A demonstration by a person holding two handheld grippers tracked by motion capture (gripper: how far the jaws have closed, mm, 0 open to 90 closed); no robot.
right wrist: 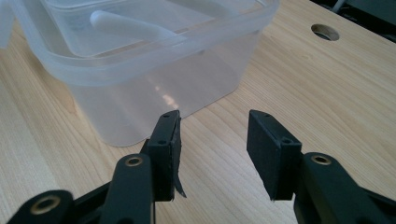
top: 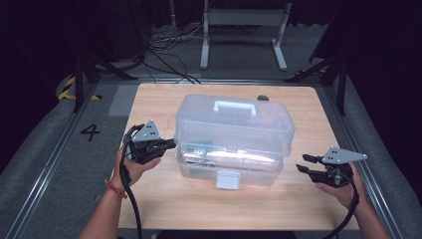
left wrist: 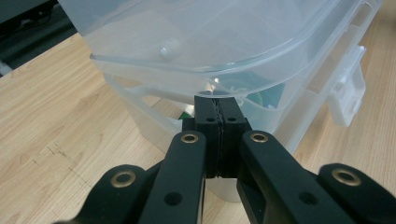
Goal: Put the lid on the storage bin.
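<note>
Lid (top: 234, 117) lifting needs closed left fingers (left wrist: 217, 116) wedged squarely under its rim; open right fingers (right wrist: 175, 140) wait, empty.

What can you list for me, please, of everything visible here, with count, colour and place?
storage box: one, clear plastic, middle of the table, items inside too blurred to name
lid: one, clear with white handle, raised ajar over the box
latch: one, white, front of the box
table: one, light wood, with a round hole near the far edge
frame: one, white metal, on the floor beyond the table
left gripper: one, black, jaws shut, tips at the box's left end under the lid's edge
right gripper: one, black, jaws open, right of the box, apart from it
</note>
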